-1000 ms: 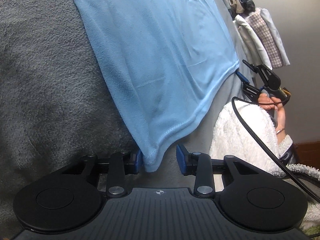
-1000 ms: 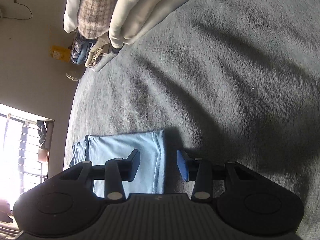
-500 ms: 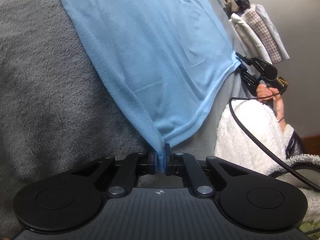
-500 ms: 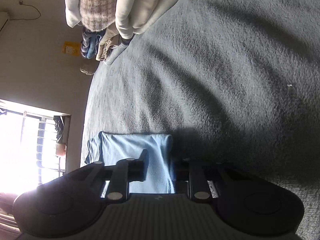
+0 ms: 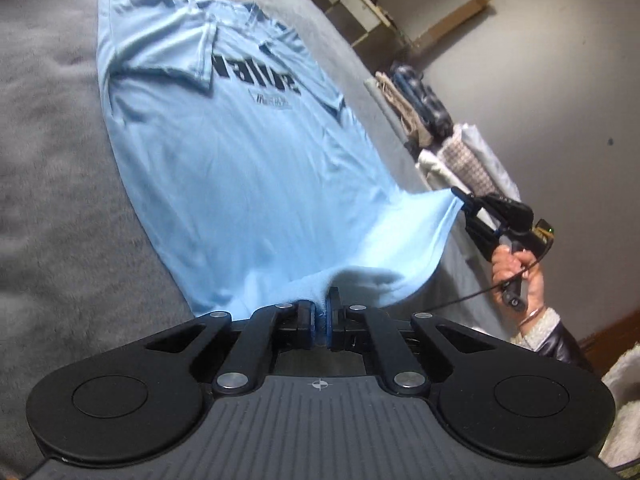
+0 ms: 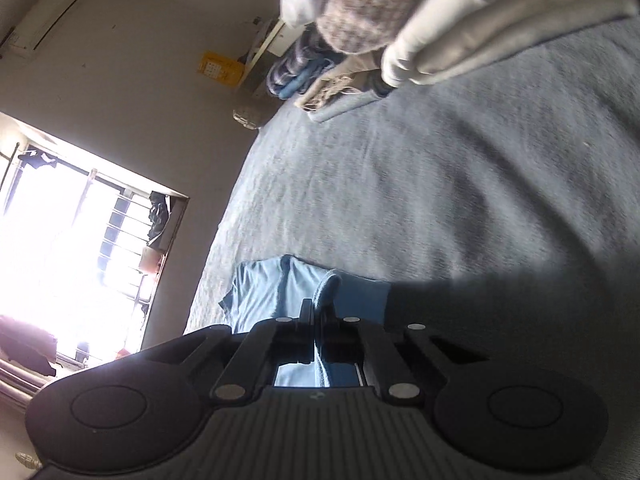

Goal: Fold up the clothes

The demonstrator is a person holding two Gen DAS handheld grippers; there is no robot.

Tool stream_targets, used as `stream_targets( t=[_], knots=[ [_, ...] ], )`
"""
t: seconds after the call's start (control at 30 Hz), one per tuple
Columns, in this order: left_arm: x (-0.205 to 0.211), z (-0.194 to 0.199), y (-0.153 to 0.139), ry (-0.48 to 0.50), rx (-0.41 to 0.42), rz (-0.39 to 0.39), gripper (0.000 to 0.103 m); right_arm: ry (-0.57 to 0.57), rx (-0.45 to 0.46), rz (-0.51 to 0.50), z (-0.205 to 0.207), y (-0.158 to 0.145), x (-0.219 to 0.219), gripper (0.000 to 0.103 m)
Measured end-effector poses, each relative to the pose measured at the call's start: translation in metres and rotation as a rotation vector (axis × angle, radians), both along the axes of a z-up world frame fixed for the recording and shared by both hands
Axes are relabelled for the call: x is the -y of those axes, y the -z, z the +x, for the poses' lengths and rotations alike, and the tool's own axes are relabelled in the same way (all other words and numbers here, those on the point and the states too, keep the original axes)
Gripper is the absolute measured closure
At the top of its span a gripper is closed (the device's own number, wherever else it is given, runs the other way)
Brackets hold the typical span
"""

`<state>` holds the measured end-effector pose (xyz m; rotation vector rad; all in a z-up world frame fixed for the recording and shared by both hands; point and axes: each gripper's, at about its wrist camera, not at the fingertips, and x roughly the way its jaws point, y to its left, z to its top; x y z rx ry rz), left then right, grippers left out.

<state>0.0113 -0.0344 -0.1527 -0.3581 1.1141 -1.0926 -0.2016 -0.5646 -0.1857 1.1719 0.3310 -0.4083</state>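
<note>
Blue T-shirt [image 5: 248,168] hem pinched in both hand-held grippers, left [image 5: 319,322], right [image 6: 318,322]

Folded clothes stack [image 6: 440,20] blurred and cut off by top edge

the left wrist view is evenly, softly lit, with fisheye bending at its edges and slight motion blur. in the right wrist view the window [image 6: 76,240] is blown out to white glare, the hand-held gripper [image 6: 318,316] sits in deep shadow, and the folded clothes [image 6: 420,20] are blurred.
</note>
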Motion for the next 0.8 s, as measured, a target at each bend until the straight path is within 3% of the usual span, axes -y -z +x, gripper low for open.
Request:
stream_targets(
  t=[0.43,0.8],
  knots=[
    [-0.008,0.105,-0.013,-0.285,0.176,-0.145,0.100,-0.110,0.041,-0.086,0.148,-0.044,0.006,0.101],
    [-0.017,0.213,0.021,-0.488,0.137,-0.214,0.101,-0.159,0.047,-0.141,0.286,-0.045,0.021,0.101]
  ],
)
